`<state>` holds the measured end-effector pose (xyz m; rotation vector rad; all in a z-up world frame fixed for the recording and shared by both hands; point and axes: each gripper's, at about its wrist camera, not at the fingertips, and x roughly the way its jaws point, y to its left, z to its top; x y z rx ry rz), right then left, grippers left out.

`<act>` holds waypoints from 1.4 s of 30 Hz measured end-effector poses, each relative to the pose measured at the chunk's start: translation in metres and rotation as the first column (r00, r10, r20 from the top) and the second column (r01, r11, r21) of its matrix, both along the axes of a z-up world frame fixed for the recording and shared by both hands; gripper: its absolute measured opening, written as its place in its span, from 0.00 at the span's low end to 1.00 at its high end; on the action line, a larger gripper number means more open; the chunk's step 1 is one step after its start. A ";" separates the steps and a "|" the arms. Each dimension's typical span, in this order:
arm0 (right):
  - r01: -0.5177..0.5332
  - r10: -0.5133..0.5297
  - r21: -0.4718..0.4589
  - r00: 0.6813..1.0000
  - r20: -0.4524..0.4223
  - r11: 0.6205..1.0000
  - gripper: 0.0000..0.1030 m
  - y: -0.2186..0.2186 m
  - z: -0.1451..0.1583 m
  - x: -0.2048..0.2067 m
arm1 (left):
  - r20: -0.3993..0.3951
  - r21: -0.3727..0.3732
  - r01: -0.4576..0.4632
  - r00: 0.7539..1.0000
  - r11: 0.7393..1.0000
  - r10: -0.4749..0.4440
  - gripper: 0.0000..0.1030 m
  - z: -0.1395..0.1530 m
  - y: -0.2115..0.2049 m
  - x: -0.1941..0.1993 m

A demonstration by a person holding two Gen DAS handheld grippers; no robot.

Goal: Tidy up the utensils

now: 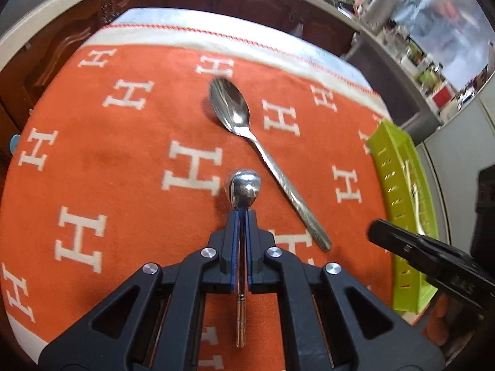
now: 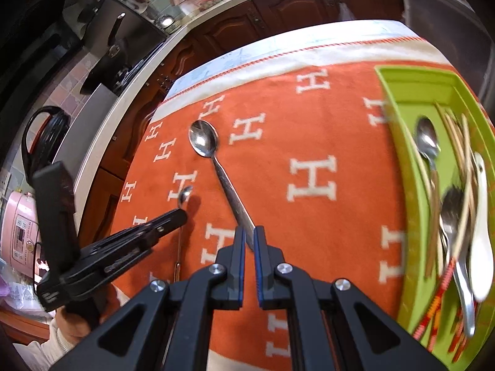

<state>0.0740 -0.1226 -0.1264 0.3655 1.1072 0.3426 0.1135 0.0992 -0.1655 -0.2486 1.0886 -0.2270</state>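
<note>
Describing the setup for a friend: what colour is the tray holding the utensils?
Lime green tray, with slotted sides; clearest in the right wrist view.

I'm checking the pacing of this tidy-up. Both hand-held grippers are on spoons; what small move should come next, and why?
Probably lift the small spoon and carry it toward the green tray. The left hand-held gripper is shut on its handle, and the tray already holds other utensils. The right hand-held gripper is closed around the big spoon, which lies on the cloth.

My left gripper [image 1: 242,216] pinches a small spoon [image 1: 244,185] by its neck, my right gripper [image 2: 249,238] clamps the large spoon's [image 2: 204,139] handle, more utensils lie in the green tray [image 2: 411,216].
</note>
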 end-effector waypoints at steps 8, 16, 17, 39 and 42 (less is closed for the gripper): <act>-0.116 0.116 -0.016 0.993 0.031 0.993 0.10 0.040 0.000 0.054 | 0.067 -0.057 -0.052 0.996 0.997 0.056 0.01 0.017 0.027 -0.007; -0.193 0.200 -0.145 0.979 0.036 0.970 0.19 0.080 -0.022 0.095 | 0.141 -0.098 -0.041 0.989 0.994 0.055 0.01 0.034 0.046 -0.021; -0.210 0.220 -0.178 0.975 0.035 0.961 0.19 0.086 -0.025 0.096 | 0.148 -0.103 -0.042 0.987 0.994 0.057 0.01 0.036 0.047 -0.022; -0.211 0.248 -0.307 0.965 0.088 0.928 0.06 0.099 -0.032 0.083 | 0.095 -0.090 -0.022 0.995 0.996 0.031 0.00 0.031 0.051 -0.004; -0.205 0.237 -0.277 0.968 0.087 0.939 0.06 0.094 -0.031 0.081 | 0.031 -0.144 -0.040 0.999 0.989 0.045 0.00 0.019 0.062 0.014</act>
